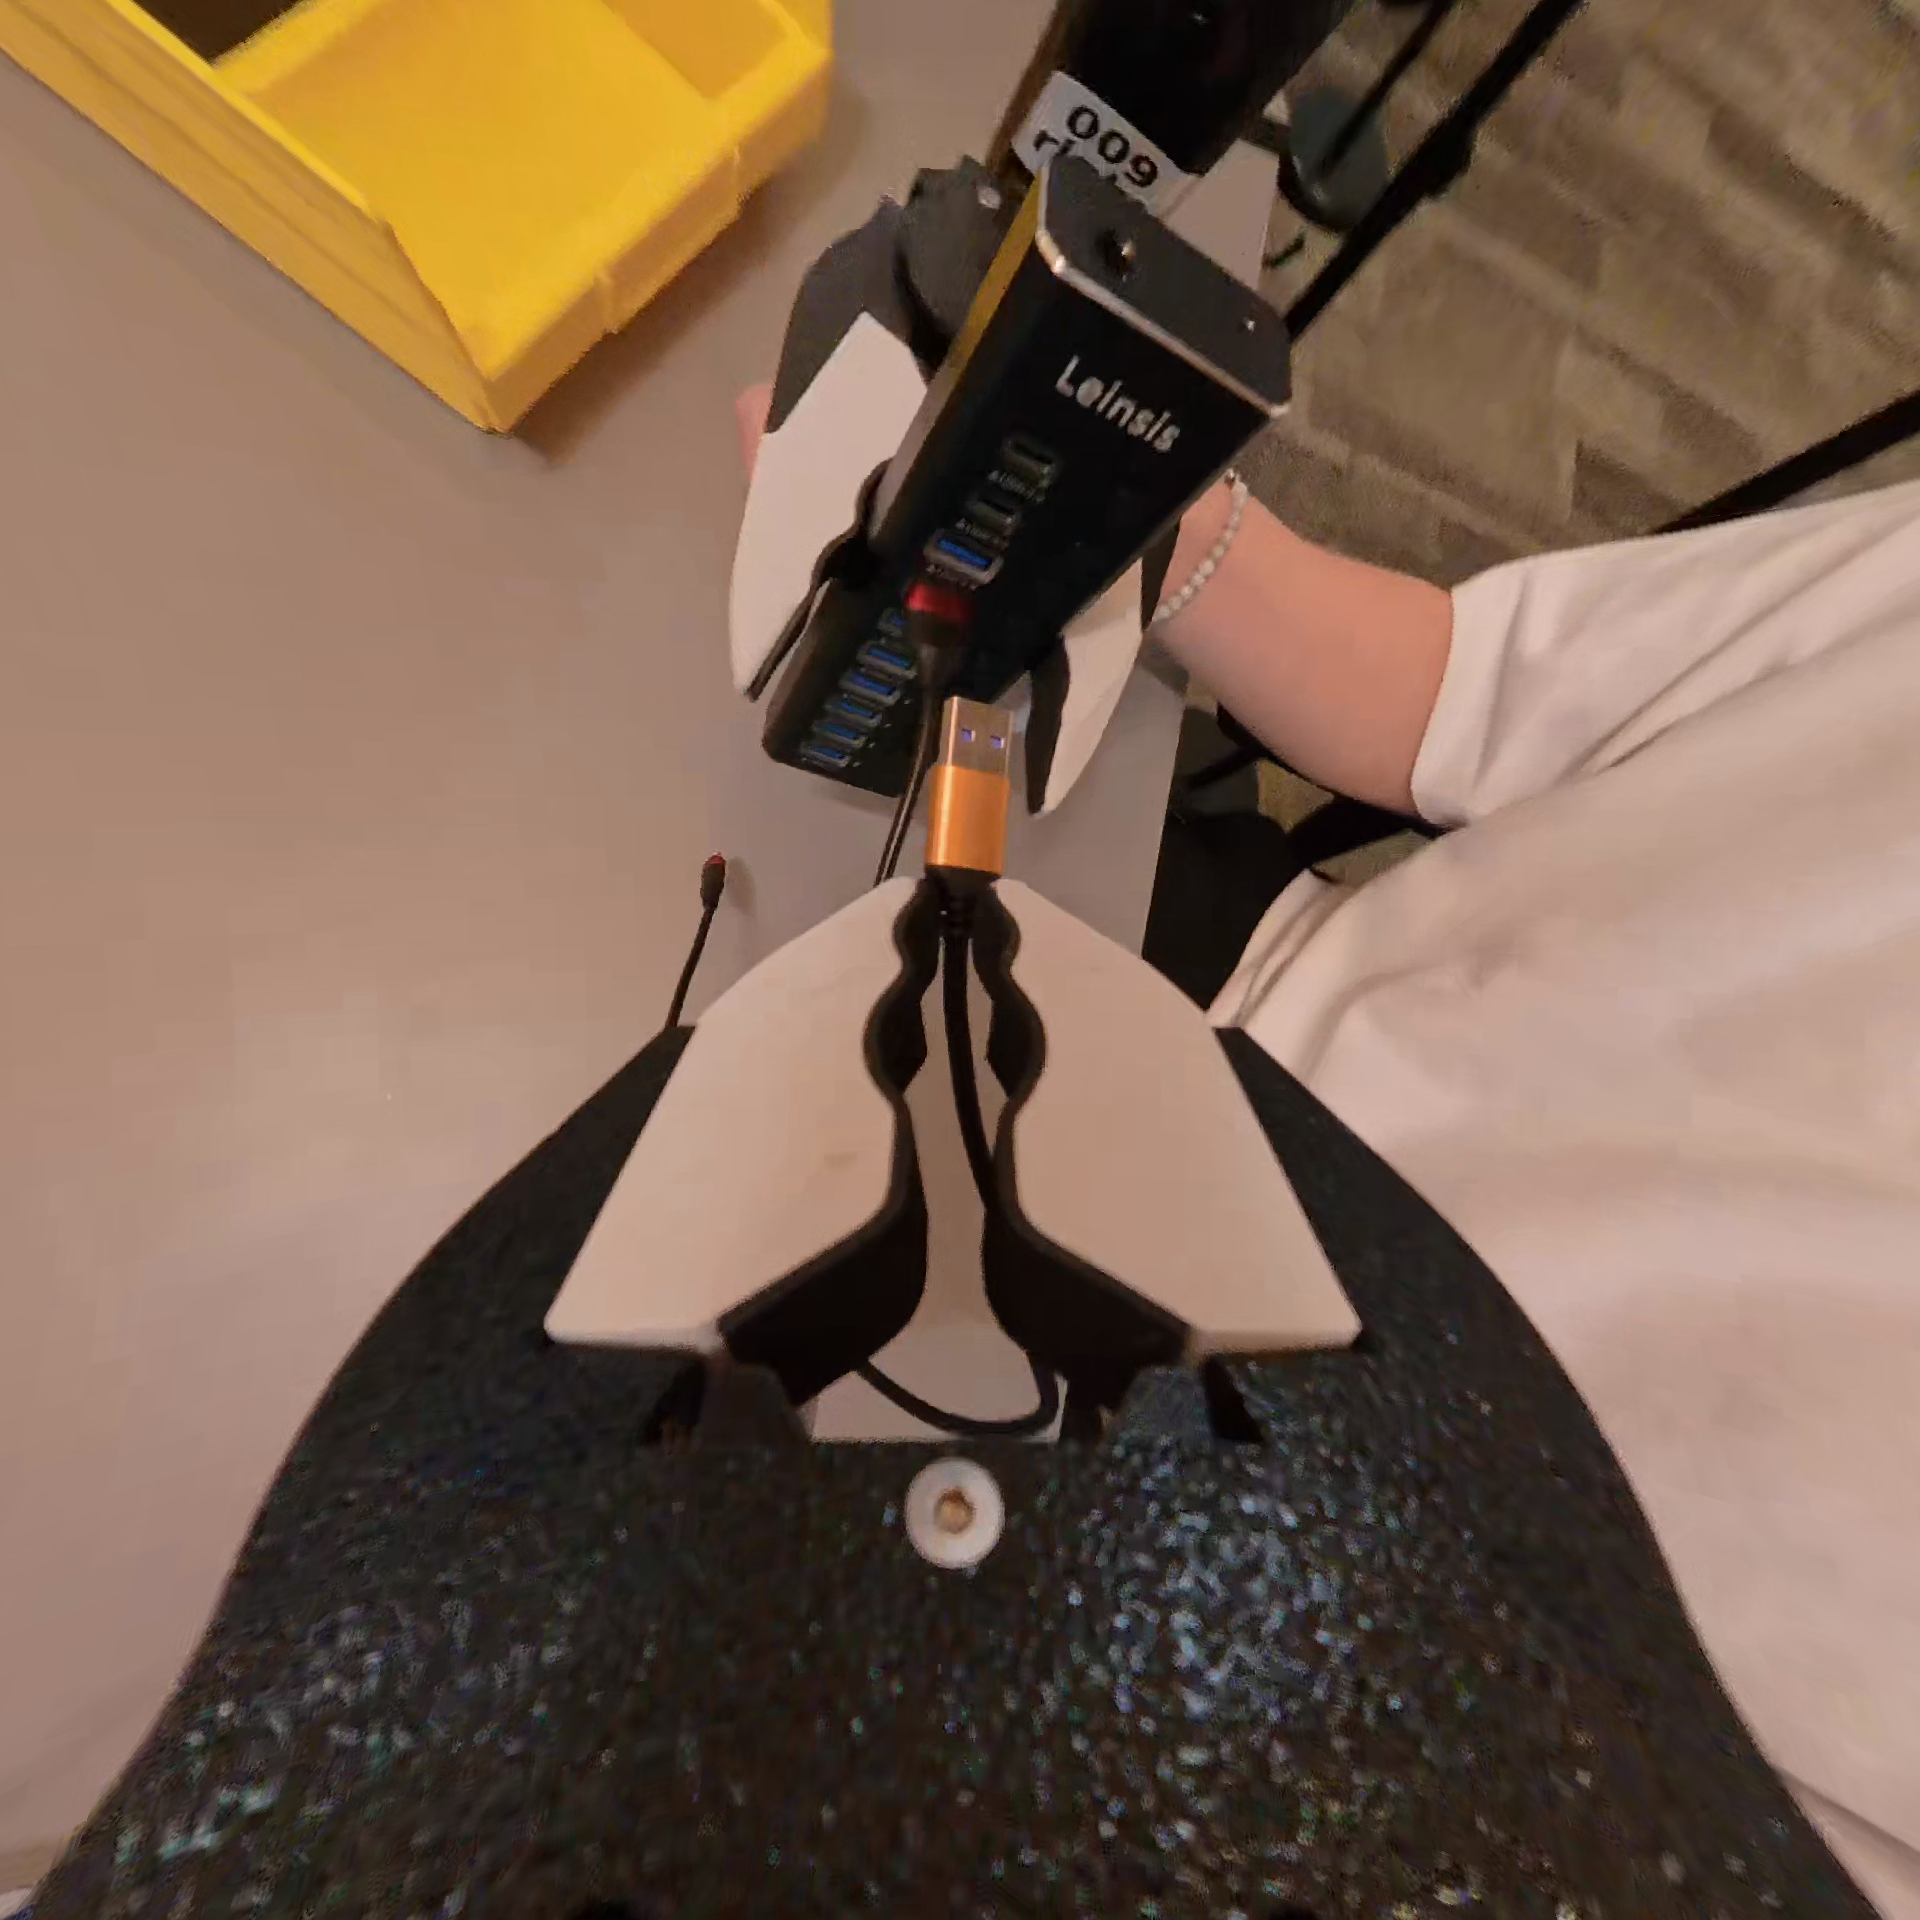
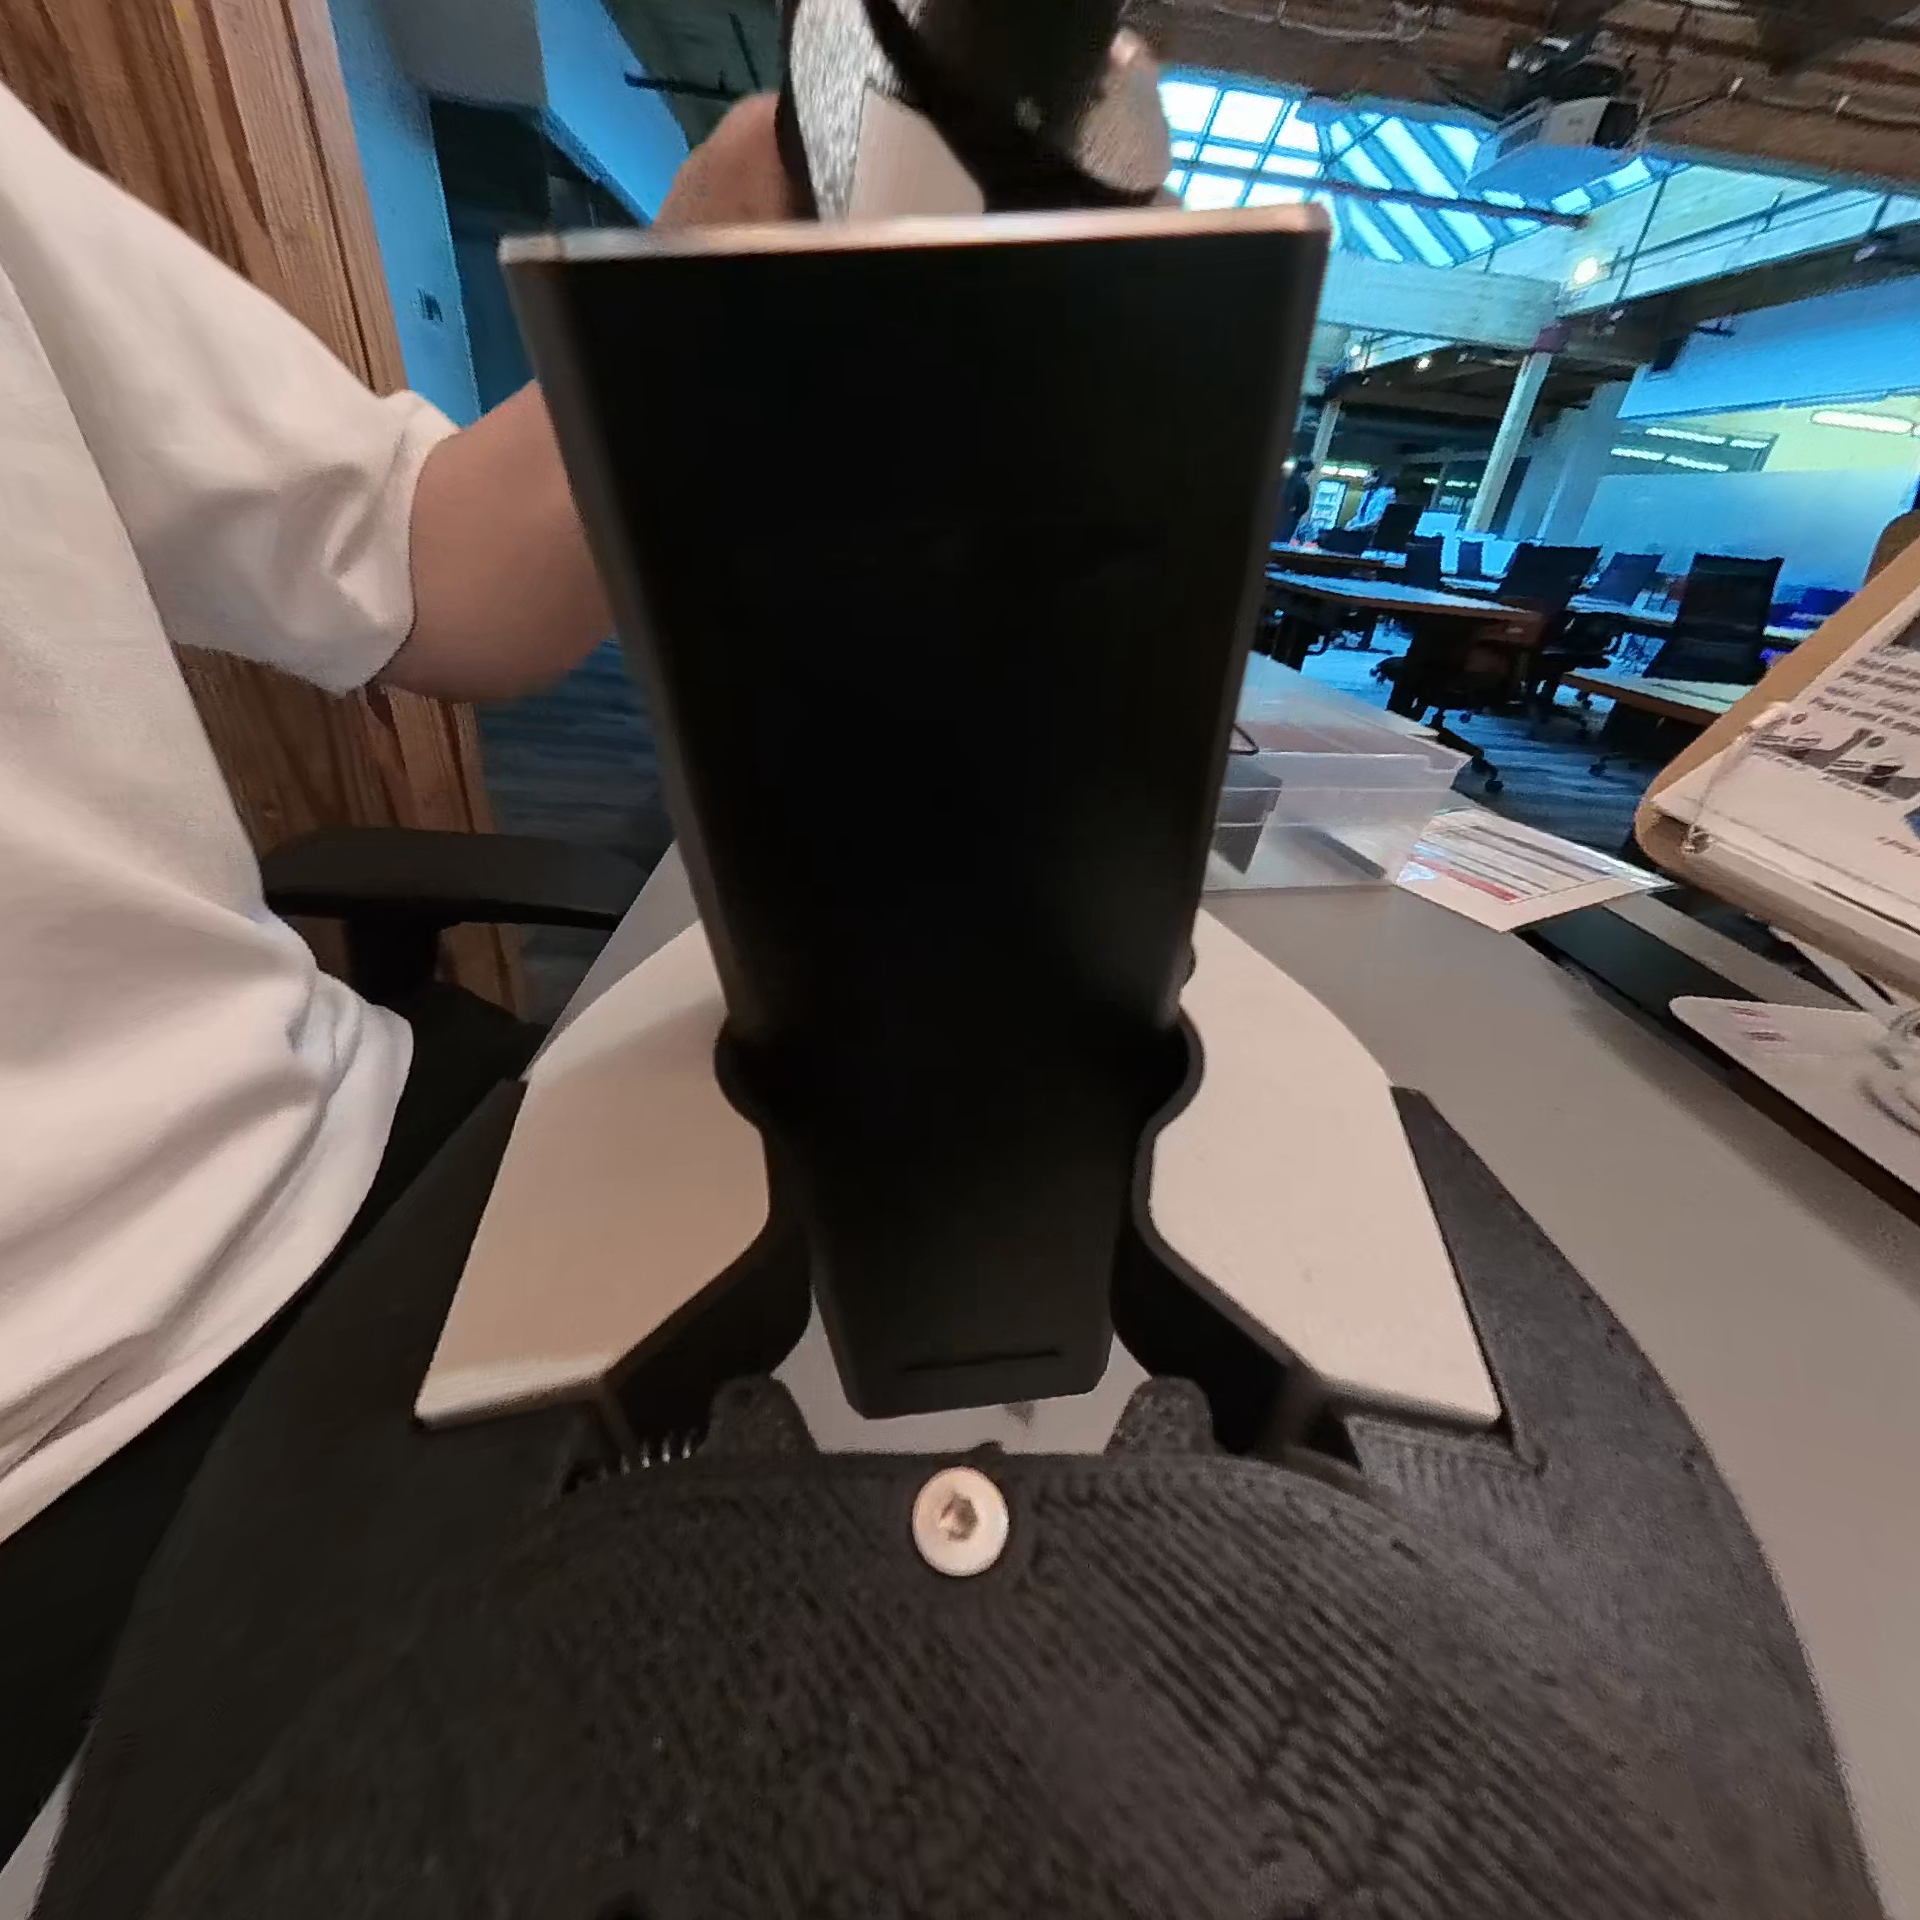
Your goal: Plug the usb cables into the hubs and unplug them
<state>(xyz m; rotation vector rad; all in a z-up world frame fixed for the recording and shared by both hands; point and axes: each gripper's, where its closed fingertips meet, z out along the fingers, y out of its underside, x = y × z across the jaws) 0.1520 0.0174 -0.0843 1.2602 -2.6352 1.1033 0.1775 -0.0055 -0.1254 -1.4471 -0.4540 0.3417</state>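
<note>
- Left wrist view: the left claw (image 1: 961,894) pinches the cable just behind the gold plug (image 1: 968,808), whose tip is near the hub (image 1: 1039,488) but not inserted.
- One red plug (image 1: 937,606) already sits in a port; several ports remain free.
- Right claw (image 2: 956,1049) grips the hub, raised above the bench (image 1: 260,831).
- Yellow bin (image 1: 436,177): the visible part seems empty.

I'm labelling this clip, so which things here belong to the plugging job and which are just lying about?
In the job:
- black USB hub, clamped in the right gripper
- orange USB plug, held by the left gripper
- red-collared plug already in the hub

Lying about:
- yellow bin
- clipboard
- clear plastic box
</note>
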